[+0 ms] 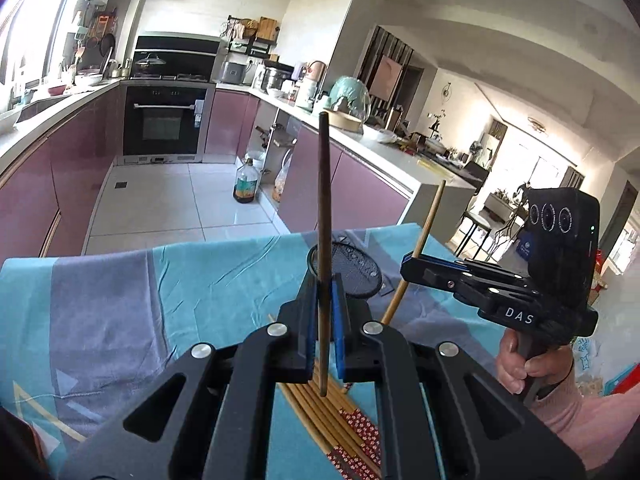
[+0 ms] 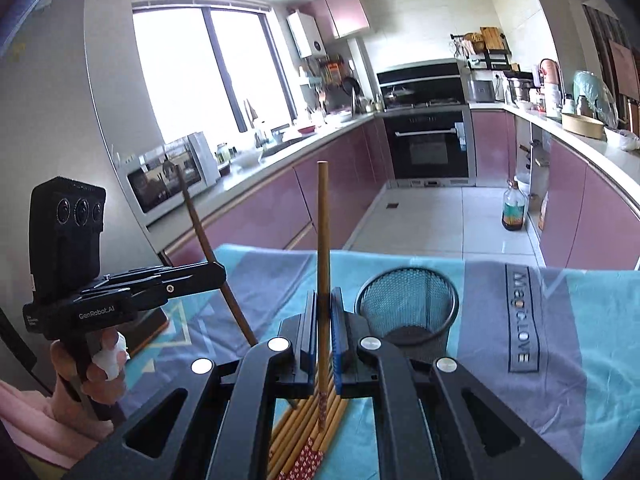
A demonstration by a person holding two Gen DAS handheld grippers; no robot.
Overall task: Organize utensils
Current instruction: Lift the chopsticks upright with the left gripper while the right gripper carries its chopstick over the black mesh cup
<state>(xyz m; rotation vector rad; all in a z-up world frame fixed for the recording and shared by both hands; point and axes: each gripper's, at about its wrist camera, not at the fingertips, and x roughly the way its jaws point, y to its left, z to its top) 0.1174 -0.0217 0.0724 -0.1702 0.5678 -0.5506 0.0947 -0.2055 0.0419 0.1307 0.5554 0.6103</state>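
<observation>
Left claw [image 1: 323, 300] clamped on dark chopstick [image 1: 324, 216], right claw [image 2: 325, 312] clamped on tan chopstick [image 2: 323, 224]; both upright above chopstick pile [image 2: 308, 432], mesh cup [image 2: 408, 304] beside.

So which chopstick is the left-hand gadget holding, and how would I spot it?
Start at the table with the blue and grey cloth, where a row of pale chopsticks lies flat. The left gripper pinches one dark chopstick upright above them. It is dark brown, while the light chopstick in the right gripper is pale bamboo.
</observation>
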